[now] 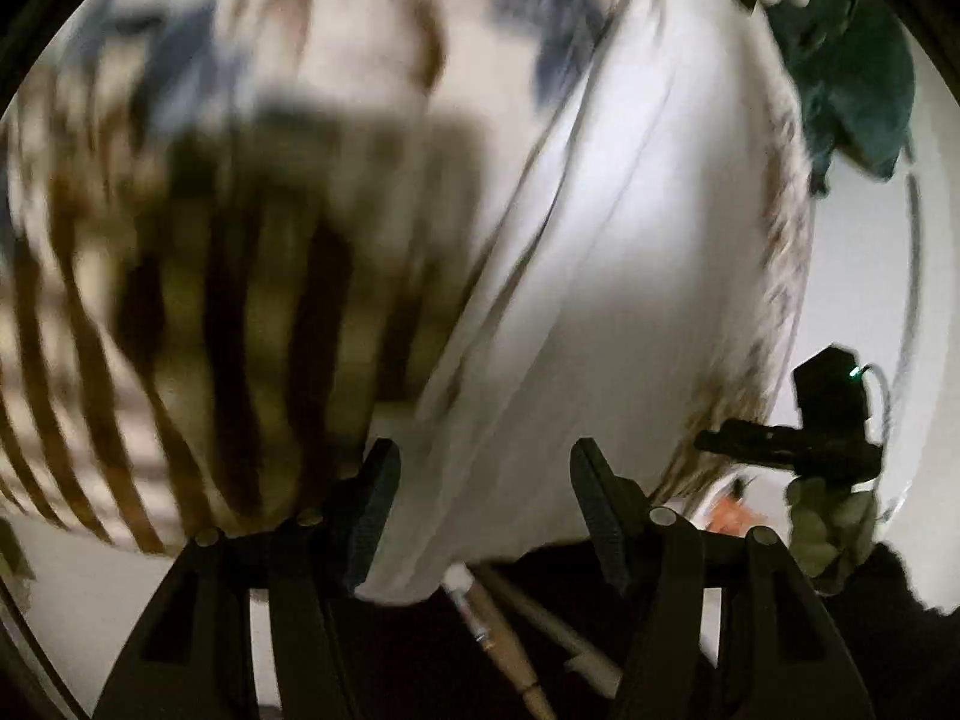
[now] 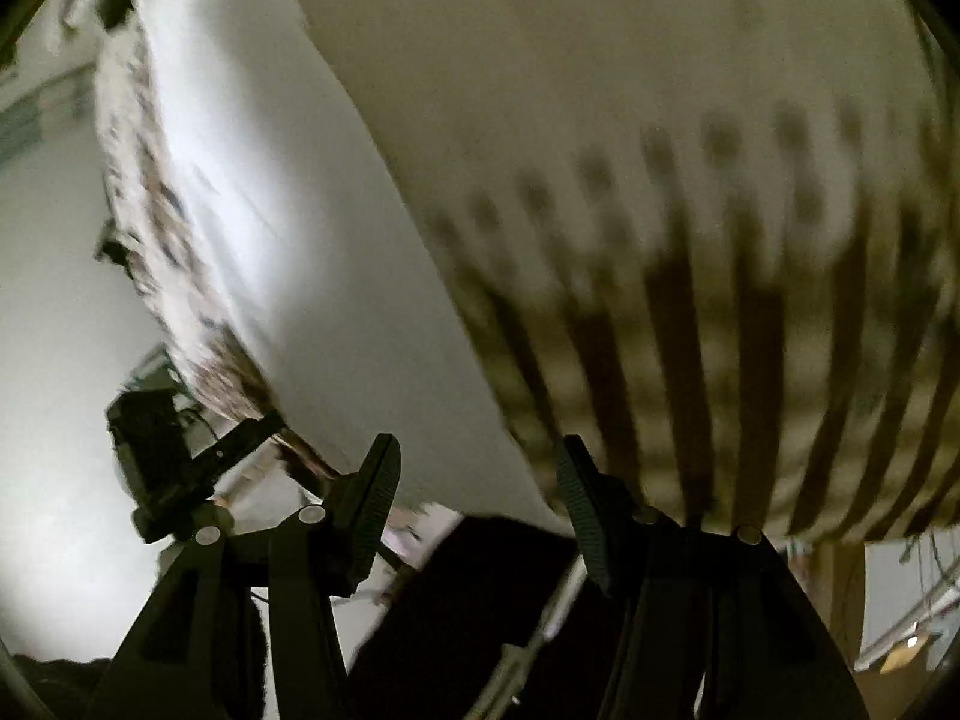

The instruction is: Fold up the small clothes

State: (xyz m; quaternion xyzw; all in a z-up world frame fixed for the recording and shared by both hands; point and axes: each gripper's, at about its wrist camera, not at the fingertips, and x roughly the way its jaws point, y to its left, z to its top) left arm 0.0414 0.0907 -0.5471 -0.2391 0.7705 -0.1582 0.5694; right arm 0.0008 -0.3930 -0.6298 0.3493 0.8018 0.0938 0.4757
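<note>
1. Left claw (image 1: 483, 504) stood half open, gripping nothing.
2. Right claw (image 2: 477, 501) likewise, empty.
3. White garment (image 1: 630, 240) lay ahead at twelve o'clock, beside blurred striped cloth (image 2: 720, 300).

A cream surface with brown stripes (image 1: 198, 312) filled much of both blurred views. A dark green crumpled cloth (image 1: 858, 78) lay at the far edge. Pale wooden sticks (image 1: 510, 648) crossed the dark area below.
</note>
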